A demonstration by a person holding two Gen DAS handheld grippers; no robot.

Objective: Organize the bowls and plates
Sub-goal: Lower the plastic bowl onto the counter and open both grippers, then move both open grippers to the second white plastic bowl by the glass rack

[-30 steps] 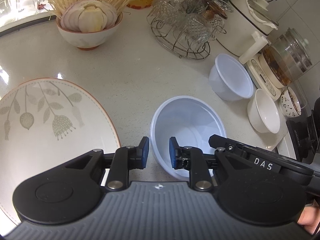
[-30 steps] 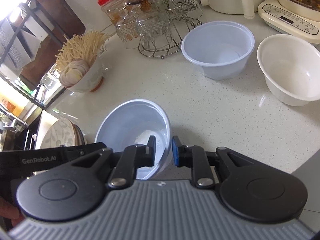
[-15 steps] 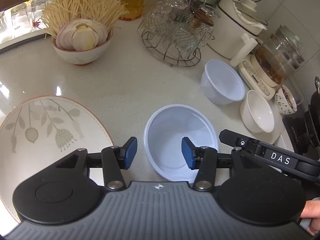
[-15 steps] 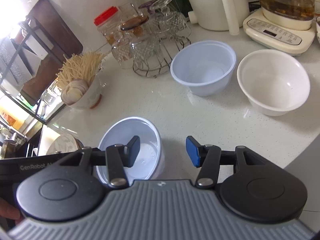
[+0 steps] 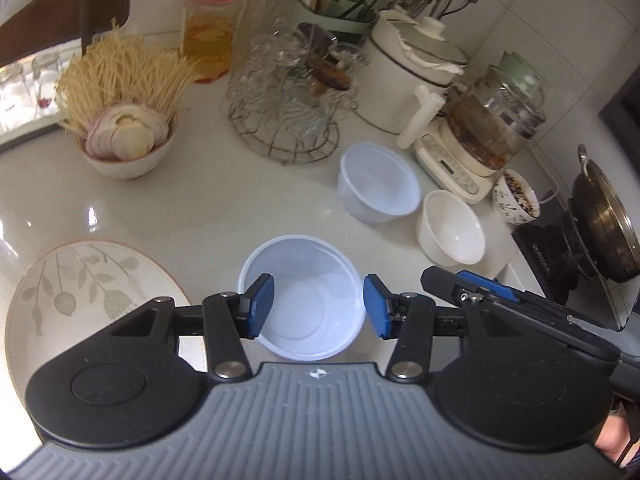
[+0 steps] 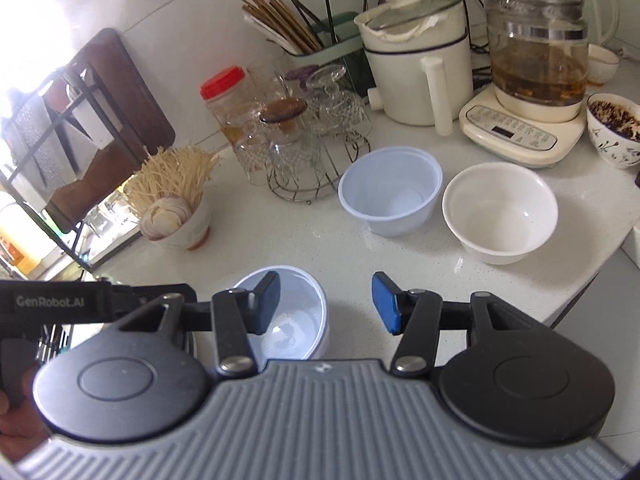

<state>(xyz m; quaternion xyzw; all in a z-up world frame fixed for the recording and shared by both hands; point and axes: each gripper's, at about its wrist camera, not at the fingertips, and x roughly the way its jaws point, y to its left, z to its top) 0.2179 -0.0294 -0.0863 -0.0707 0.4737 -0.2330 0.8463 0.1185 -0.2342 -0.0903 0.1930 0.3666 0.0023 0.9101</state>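
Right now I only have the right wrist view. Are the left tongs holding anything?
Observer: No. The left tongs are open above the near blue bowl, and neither pad presses on it.
Operator: Is there a plate anywhere?
Observer: Yes, a leaf-patterned plate lies on the counter, left of that bowl.
Operator: Anything past the white bowl?
Observer: A dark lidded pan sits further right.

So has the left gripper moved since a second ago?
Yes. The left gripper has lifted up and away from the pale blue bowl, which now looks smaller beneath its open jaws.
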